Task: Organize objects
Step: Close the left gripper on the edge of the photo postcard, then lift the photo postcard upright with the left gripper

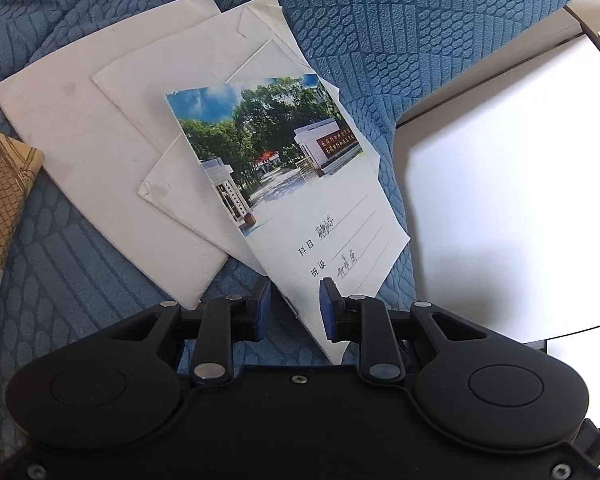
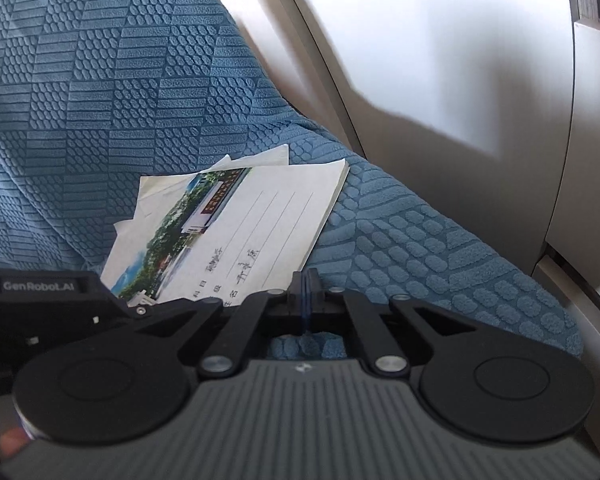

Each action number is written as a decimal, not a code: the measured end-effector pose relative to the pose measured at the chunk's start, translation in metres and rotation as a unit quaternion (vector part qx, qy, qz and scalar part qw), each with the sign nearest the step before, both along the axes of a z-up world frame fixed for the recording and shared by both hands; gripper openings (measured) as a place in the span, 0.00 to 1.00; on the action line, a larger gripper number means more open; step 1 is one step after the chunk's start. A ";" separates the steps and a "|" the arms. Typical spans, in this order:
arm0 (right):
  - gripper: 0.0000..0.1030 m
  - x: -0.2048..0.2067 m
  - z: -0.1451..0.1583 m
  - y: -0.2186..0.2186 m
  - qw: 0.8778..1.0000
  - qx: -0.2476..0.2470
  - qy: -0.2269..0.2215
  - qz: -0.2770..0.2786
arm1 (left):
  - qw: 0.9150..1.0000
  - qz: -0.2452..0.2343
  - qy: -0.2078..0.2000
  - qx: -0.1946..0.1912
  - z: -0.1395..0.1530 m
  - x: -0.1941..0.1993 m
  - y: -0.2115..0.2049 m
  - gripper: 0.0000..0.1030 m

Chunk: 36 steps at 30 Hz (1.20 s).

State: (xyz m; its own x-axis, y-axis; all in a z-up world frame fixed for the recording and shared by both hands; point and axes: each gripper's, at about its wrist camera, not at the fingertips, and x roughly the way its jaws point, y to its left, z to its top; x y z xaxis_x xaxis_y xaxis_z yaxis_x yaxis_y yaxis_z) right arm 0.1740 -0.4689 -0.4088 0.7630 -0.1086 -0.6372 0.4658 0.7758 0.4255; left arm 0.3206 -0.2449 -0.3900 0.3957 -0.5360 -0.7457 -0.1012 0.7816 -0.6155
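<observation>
The left gripper [image 1: 294, 308] straddles the near corner of a photo-covered notebook [image 1: 300, 208], jaws part open; whether its pads press it is unclear. The right gripper [image 2: 305, 292] is pressed together, empty, beside that notebook. Beyond, white booklets [image 1: 112, 152] fan over the blue textured cover [image 1: 380, 40].

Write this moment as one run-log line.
left gripper: open around notebook corner | right gripper: shut, empty | notebook: atop white papers on blue cover
</observation>
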 end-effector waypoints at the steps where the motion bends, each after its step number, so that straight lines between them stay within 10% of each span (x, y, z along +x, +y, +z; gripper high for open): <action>1: 0.00 0.000 0.000 0.000 1.000 0.002 -0.001 -0.001 | 1.000 0.000 0.002 -0.002 0.000 0.000 0.000 0.22; 16: 0.07 -0.011 0.005 -0.004 0.999 0.046 -0.005 -0.017 | 0.999 0.036 -0.011 0.024 0.015 -0.012 0.002 0.04; 25: 0.10 -0.038 0.006 -0.025 0.978 0.191 -0.076 -0.031 | 0.998 0.047 -0.030 -0.013 0.042 -0.023 0.017 0.01; 30: 0.56 -0.044 -0.004 -0.030 0.944 0.308 -0.114 -0.025 | 0.998 0.054 -0.026 -0.030 0.049 -0.031 0.028 0.00; 36: 0.68 -0.042 -0.010 -0.023 0.915 0.382 -0.130 0.003 | 0.997 0.057 -0.028 -0.040 0.057 -0.037 0.035 0.00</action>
State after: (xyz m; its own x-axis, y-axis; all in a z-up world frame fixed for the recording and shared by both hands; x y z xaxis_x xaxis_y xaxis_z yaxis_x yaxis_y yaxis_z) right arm 0.1324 -0.4919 -0.4186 0.8985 0.2973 -0.3230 0.2696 0.2070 0.9405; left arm 0.2839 -0.2097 -0.3328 0.4977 -0.5421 -0.6771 -0.1507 0.7147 -0.6830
